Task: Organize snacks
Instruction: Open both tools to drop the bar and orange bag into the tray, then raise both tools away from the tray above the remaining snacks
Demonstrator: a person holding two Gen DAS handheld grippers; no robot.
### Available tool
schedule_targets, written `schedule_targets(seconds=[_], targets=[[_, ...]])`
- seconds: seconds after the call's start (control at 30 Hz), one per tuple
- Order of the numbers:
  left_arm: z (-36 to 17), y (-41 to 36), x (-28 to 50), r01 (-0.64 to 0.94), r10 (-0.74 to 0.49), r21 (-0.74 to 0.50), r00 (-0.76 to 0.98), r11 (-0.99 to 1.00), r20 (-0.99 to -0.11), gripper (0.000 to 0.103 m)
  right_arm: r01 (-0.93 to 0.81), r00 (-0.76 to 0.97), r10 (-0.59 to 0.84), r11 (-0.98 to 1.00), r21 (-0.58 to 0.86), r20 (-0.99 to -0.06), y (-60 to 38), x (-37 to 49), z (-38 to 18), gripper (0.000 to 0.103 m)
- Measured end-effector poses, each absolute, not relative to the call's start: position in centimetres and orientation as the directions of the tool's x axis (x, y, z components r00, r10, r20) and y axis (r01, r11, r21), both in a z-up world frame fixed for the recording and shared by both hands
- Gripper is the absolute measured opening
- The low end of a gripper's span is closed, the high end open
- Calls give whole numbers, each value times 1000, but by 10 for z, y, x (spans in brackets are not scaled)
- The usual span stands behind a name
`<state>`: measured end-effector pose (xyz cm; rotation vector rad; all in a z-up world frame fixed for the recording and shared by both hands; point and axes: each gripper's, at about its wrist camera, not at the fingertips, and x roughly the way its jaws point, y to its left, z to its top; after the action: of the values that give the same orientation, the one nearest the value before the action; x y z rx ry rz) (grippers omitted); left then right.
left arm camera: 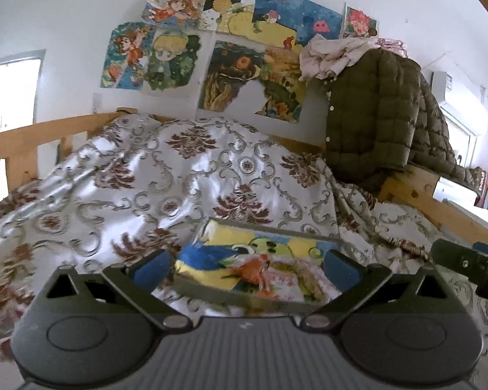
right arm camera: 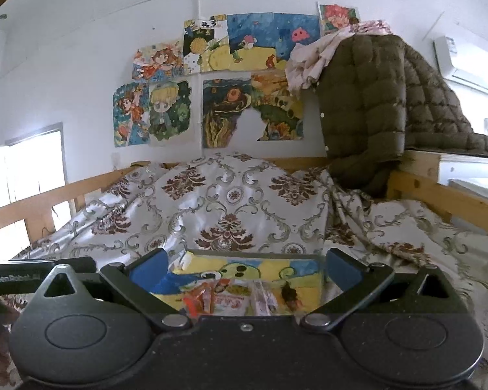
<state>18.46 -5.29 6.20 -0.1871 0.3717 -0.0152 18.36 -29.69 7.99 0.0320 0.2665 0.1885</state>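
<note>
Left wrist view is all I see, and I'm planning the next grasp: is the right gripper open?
Observer: Yes. The right gripper is open, its blue-padded fingers spread either side of the flat tray with the yellow-and-blue cartoon picture.
Operator: What lies nearest it?
Observer: A pink-and-white wrapped snack, right of an orange packet.
Operator: Anything else there?
Observer: A small dark brown piece further right; I cannot tell what it is.
</note>
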Motion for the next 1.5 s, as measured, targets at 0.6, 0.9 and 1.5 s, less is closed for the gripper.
schedule_targets(seconds=[0.6,0.9,1.5], targets=[[35,-31,79,-72,19,-109,905,991,-425,103,-45,929,64,997,59,-364,-293,85,46,102],[19,-29,66,-90,50,-65,884,994,-464,103,9,897,8,999,38,-442,-291,69,16,102],[-15,-35,60,-86,90,34,818,996,-569,103,-30,808,25,1000,1,-589,-278,71,-25,102]])
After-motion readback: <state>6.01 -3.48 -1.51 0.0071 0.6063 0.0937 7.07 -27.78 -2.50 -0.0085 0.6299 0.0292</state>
